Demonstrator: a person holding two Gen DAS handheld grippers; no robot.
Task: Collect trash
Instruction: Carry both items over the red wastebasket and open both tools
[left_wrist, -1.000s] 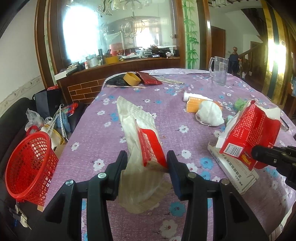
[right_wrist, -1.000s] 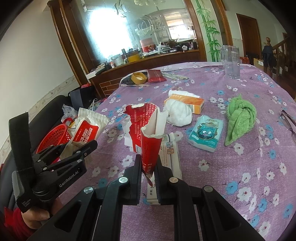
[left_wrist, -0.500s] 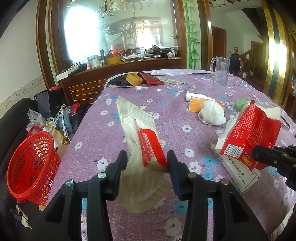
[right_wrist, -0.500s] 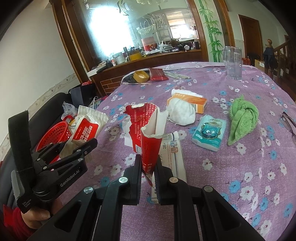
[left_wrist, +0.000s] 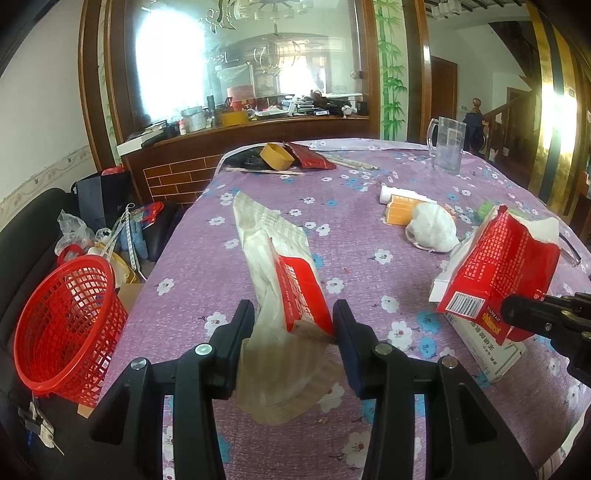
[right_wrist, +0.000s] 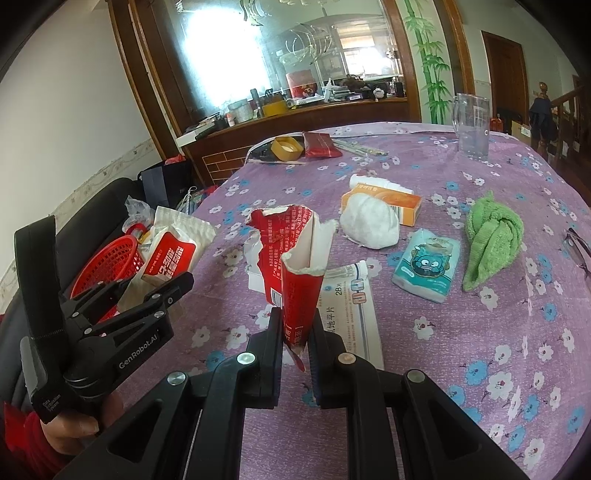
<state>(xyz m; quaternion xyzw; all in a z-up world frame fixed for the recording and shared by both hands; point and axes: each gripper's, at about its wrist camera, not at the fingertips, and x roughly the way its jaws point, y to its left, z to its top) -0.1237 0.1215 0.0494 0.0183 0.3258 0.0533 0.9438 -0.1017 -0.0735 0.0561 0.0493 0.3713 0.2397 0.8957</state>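
Left wrist view: the left gripper (left_wrist: 293, 325) clamps a white-and-red wrapper (left_wrist: 280, 273) above the table (left_wrist: 192, 266); the right gripper (right_wrist: 295, 332) pinches a torn red carton (right_wrist: 295, 258). Both look ready for carrying; next, swing them over the red basket (left_wrist: 66, 325) and release

A purple flowered cloth (right_wrist: 480, 206) covers the desk. Near its far edge stand a clear glass mug (right_wrist: 472, 125) and a roll of brown tape (right_wrist: 286, 147). Toward the right edge lies a bunched green towel (right_wrist: 491, 236), with a blue tissue pack (right_wrist: 426, 264) just beside it.
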